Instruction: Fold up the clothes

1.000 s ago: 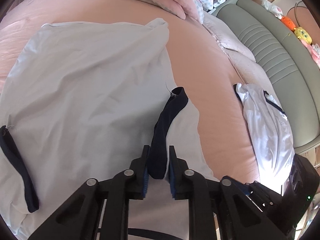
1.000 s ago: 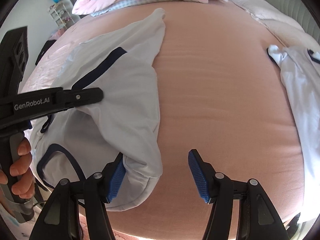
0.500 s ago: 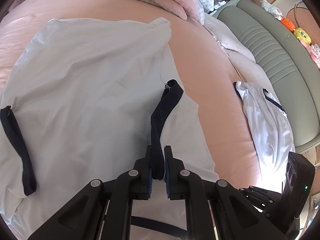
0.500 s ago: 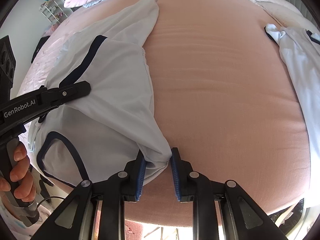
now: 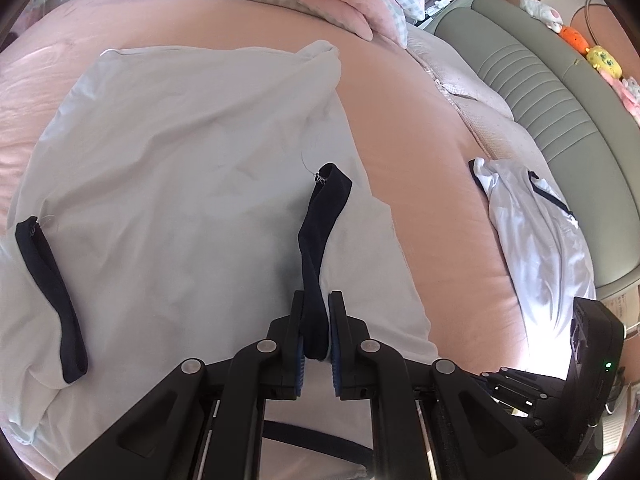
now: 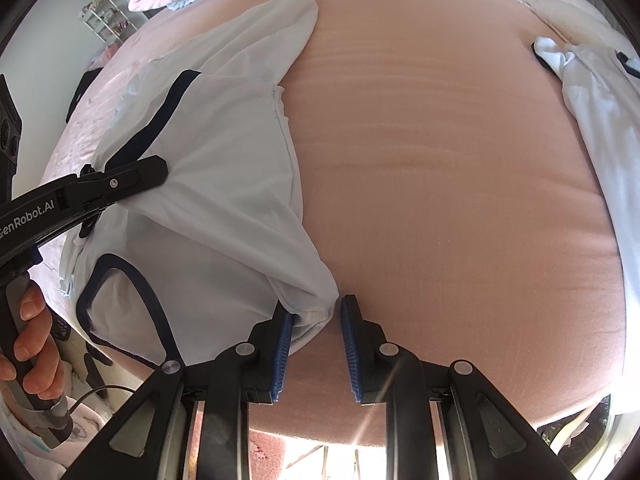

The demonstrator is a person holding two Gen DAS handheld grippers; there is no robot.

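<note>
White shirt [image 5: 192,184] spread on pink bed [image 6: 440,184]; left gripper [image 5: 316,344] clamped on navy cuff [image 5: 324,216]. Right gripper [image 6: 314,344] pinching shirt corner. Second white garment [image 5: 540,240] well apart, near green sofa [image 5: 560,92].

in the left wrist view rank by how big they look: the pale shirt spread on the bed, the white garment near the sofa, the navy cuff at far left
1. Pale shirt, by far the largest.
2. White garment.
3. Navy cuff, smallest.
Fisheye nearness swells the shirt, though the order looks safe.
</note>
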